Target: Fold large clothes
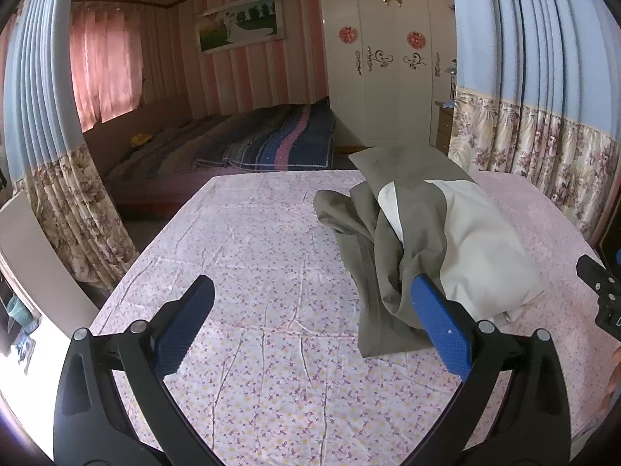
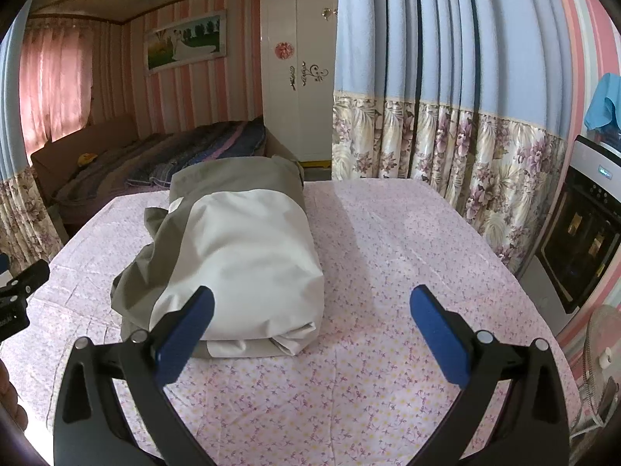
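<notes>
A large olive-grey and off-white garment point(image 1: 419, 240) lies bunched and partly folded on a table with a pink flowered cloth point(image 1: 248, 272). In the right wrist view the garment point(image 2: 240, 248) lies left of centre. My left gripper point(image 1: 312, 291) is open and empty above the cloth, its right finger near the garment's lower left edge. My right gripper point(image 2: 312, 303) is open and empty, its left finger just in front of the garment's near end. Part of the other gripper shows at each view's edge.
Blue and floral curtains point(image 2: 446, 97) hang behind and right of the table. A bed point(image 1: 240, 143) with a striped blanket and a white wardrobe point(image 1: 384, 58) stand beyond. An oven point(image 2: 586, 229) and a fan point(image 2: 601, 365) stand at the right.
</notes>
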The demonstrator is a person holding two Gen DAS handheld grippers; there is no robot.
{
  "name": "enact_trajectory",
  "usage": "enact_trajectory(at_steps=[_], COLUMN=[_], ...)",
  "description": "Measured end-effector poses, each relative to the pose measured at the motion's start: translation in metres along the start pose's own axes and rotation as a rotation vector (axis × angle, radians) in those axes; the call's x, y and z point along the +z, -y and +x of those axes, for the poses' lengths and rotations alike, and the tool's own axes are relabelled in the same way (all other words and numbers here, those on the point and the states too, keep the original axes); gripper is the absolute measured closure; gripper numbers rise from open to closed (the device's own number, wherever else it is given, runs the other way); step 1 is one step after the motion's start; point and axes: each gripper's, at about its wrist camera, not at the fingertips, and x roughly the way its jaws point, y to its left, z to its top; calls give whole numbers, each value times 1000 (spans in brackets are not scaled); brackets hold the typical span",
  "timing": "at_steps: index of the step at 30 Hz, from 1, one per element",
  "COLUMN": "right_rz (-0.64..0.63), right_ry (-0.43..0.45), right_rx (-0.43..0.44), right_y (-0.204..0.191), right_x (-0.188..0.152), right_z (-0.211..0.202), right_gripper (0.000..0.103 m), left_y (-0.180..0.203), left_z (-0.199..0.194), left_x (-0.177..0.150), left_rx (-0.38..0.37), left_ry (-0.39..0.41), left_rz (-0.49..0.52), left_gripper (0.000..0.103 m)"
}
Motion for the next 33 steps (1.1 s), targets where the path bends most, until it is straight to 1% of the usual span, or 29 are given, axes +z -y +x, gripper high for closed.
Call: enact_trajectory(at_steps=[10, 17, 21, 24, 26, 33], right_rz=[-3, -4, -4, -6, -7, -6], right_ry=[-1, -3, -2, -2, -1, -2], right_rx=[-5, -6, -5, -6, -6, -6], right_y=[0, -1, -1, -2, -2, -1], right_x=[-2, -2, -2, -1, -2, -2], right_z=[2, 3, 3, 3, 4, 4], right_gripper=[2, 2, 2, 2, 2, 2], left_y=[4, 5, 5, 2, 2, -1], left_z=[-1, -2, -5, -6, -6, -3], left_x=[-2, -3, -3, -2, -3, -3], left_rx=[-45, -40, -5, -2, 16, 13], left_ry=[-4, -1, 16, 26, 29, 12], left_rz=[24, 31, 28, 19, 22, 13], left_gripper=[3, 3, 3, 3, 3, 3])
